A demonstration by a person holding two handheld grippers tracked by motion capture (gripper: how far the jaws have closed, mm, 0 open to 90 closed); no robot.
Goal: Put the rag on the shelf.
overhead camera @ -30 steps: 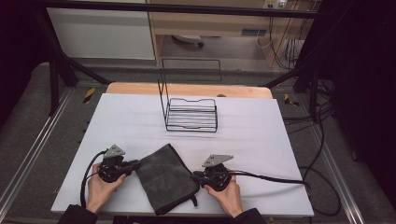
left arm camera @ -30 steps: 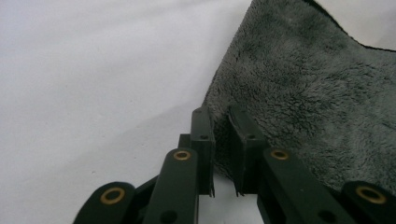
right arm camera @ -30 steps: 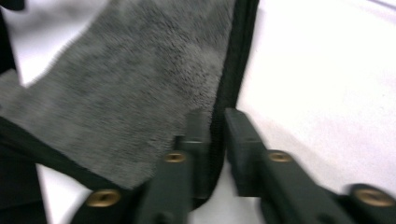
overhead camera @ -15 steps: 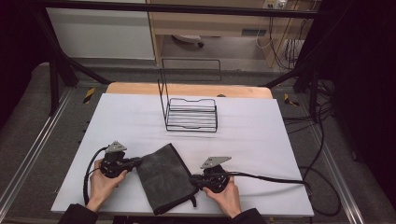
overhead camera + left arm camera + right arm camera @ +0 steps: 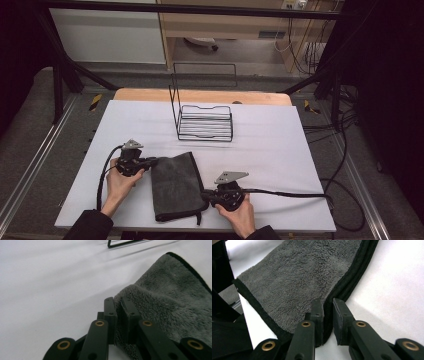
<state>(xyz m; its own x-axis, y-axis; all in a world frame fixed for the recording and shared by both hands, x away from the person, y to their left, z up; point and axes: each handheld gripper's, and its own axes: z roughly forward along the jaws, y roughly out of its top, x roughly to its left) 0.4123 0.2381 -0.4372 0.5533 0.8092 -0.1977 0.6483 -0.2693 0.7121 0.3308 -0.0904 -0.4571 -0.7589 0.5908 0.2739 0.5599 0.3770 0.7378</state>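
grey fleece is what you have in both grips: the folded towel [image 5: 176, 186] lies on the white bench [image 5: 280, 160], near the front edge and a little left of centre, between your two hands. your left gripper [image 5: 150, 162] has its jaws nearly shut on the far left corner of the towel; in the left gripper view [image 5: 119, 315] a ridge of pile is pinched in the thin gap between them. your right gripper [image 5: 204, 196] has taken the near right corner, and its own view [image 5: 327, 315] shows the black-bound hem running down between the jaws, which stand almost closed with the edge clamped between the pads.

holding two diagonally opposite corners like this looks meant to let you lift or stretch the cloth evenly, so it opens or folds without bunching. each grip sits right at an edge, probably so the layers stay together and the middle stays free to hang.

the towel itself is dark grey, thick and fuzzy, with a black stitched border all round. it seems folded over at least once: the right gripper view shows stacked hems along its right side. it lies flat, slightly askew to the bench edge, with a small loop or tab poking out at the near right corner.

farther off, at the middle of the bench, stands a black wire rack [image 5: 204, 121], well apart from the towel.
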